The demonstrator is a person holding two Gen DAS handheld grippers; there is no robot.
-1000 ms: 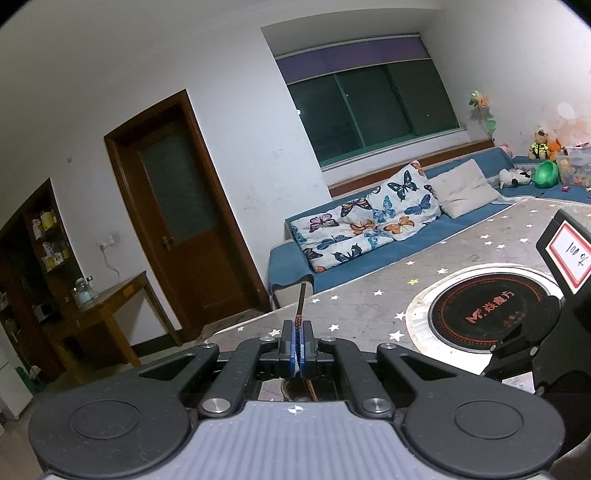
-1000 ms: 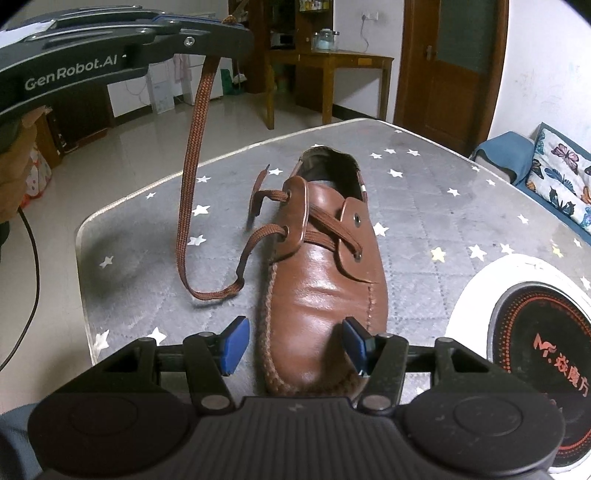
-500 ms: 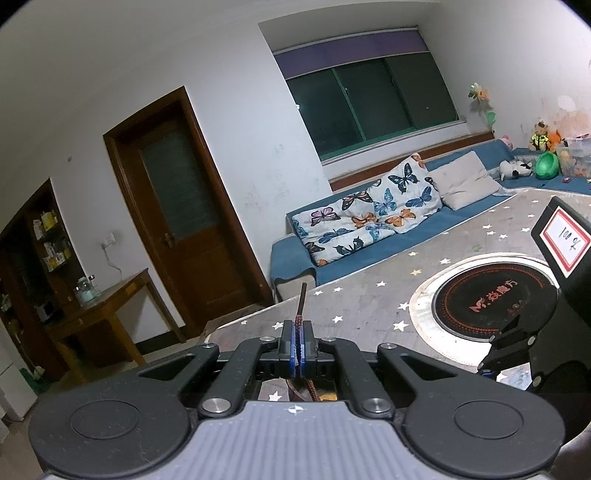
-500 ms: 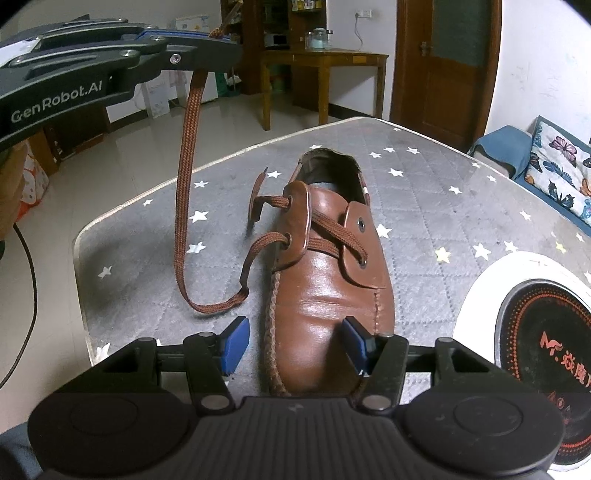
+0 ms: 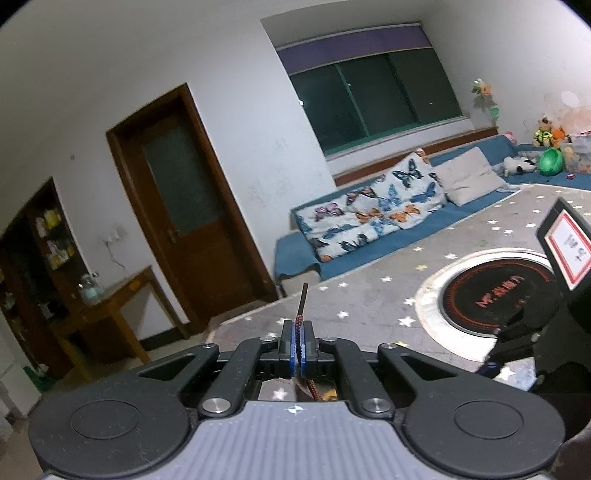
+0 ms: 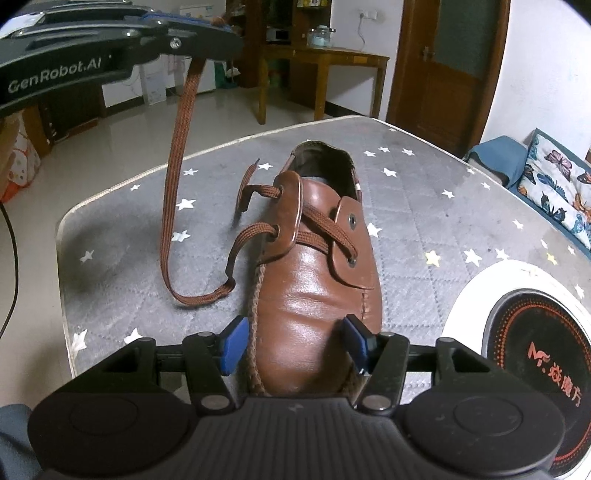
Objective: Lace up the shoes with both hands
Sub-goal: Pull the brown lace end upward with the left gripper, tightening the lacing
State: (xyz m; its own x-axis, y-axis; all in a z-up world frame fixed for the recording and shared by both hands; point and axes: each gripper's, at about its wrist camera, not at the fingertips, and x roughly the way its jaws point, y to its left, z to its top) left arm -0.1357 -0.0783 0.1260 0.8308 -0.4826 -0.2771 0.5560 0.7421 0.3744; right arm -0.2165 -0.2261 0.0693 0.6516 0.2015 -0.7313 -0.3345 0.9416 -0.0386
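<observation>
1. Pinching the brown lace [image 5: 298, 320], the left gripper [image 5: 297, 349] has its blue-padded fingers [image 5: 294, 347] pressed flat together on it; the dark lace tip stands up beyond them.
2. In the right wrist view the left gripper [image 6: 207, 35] sits high at the upper left, above the worktop [image 6: 424, 206]. The lace [image 6: 177, 158] hangs from it, bends into a loop just beside the shoe's left flank, and rises to the lower left eyelet.
3. The right gripper [image 6: 295, 341] holds nothing. Its blue fingers [image 6: 232, 343] are spread wide, one on each side of the toe of the brown leather shoe [image 6: 317, 280]. Contact with the leather cannot be confirmed.
4. The shoe lies upright on the worktop, toe toward the right gripper, heel opening away. The lace crosses between the two flaps. The upper right eyelet is unthreaded. A short lace end juts from the upper left eyelet.
5. The worktop carries a grey quilted cover with white stars. A round black disc [image 6: 535, 358] with orange markings, ringed in white, is set at its right side, well apart from the shoe.
6. Beyond: a wooden door [image 5: 188, 206], a small wooden side table [image 5: 110, 306], and a blue sofa with butterfly-print cushions [image 5: 373, 218].
</observation>
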